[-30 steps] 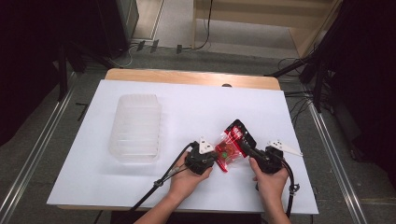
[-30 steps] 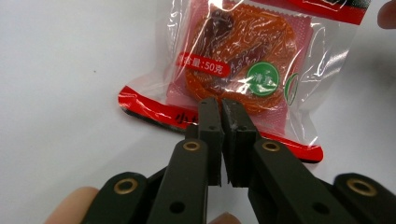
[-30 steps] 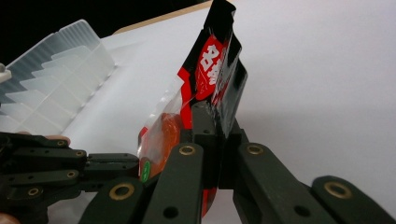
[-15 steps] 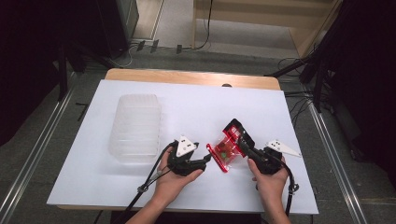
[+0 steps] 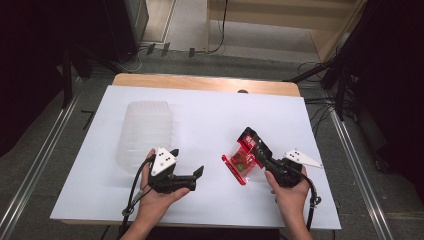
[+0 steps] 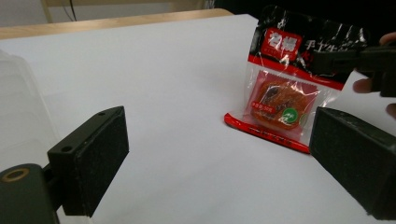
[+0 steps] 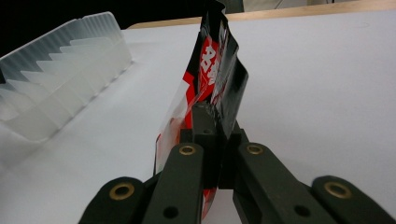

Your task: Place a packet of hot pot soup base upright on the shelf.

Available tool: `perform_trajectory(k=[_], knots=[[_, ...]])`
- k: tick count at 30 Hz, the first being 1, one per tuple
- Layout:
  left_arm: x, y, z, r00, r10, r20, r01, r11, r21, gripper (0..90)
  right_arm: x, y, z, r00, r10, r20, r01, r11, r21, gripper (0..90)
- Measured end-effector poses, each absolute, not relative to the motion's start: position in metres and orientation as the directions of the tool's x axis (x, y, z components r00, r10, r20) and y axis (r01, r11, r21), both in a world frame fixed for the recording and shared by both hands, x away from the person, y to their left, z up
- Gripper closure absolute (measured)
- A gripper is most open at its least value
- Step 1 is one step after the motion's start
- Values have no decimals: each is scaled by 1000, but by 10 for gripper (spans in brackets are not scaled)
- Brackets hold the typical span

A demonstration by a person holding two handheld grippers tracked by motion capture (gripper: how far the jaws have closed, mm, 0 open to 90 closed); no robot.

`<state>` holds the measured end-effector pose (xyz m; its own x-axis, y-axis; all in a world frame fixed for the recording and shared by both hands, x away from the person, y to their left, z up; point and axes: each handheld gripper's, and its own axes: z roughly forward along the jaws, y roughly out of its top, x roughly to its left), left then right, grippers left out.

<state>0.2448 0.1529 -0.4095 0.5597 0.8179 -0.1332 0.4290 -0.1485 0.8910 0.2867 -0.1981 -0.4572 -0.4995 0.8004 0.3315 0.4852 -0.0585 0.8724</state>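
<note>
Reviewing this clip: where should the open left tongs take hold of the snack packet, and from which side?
Probably the free red bottom seam of the snack packet, approached from the left tongs' own side. The right tongs already clamp its black top, holding it upright, so the lower edge is the flat, unobstructed part, just above the white table.

Print on the red-and-black plastic snack packet (image 6: pixel 285 88) stays unreadably small; the ribbed translucent plastic container (image 6: pixel 18 112) is cropped at frame left.

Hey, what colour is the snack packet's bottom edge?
Red, below a clear window, on the snack packet; the left gripper view shows it best.
</note>
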Motion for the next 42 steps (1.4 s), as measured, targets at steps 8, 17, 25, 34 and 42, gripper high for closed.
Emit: perform_trajectory(k=[8,17,25,34,42], knots=[[244,182,-402,508,851,-132,411,-105,906,5,286,-196,-451,-528,789,316,473,-36,880,900],[249,231,-390,439,884,-160,383,-23,924,0,288,-191,-434,-576,771,271,436,9,900,900],[250,262,-386,364,918,-158,374,12,927,0,294,-188,-415,-607,766,211,404,70,912,900],[252,286,-385,287,944,-163,382,43,923,0,304,-182,-396,-612,771,174,380,94,920,900],[255,302,-385,261,950,-170,391,57,918,0,317,-174,-382,-626,764,157,372,116,921,900]])
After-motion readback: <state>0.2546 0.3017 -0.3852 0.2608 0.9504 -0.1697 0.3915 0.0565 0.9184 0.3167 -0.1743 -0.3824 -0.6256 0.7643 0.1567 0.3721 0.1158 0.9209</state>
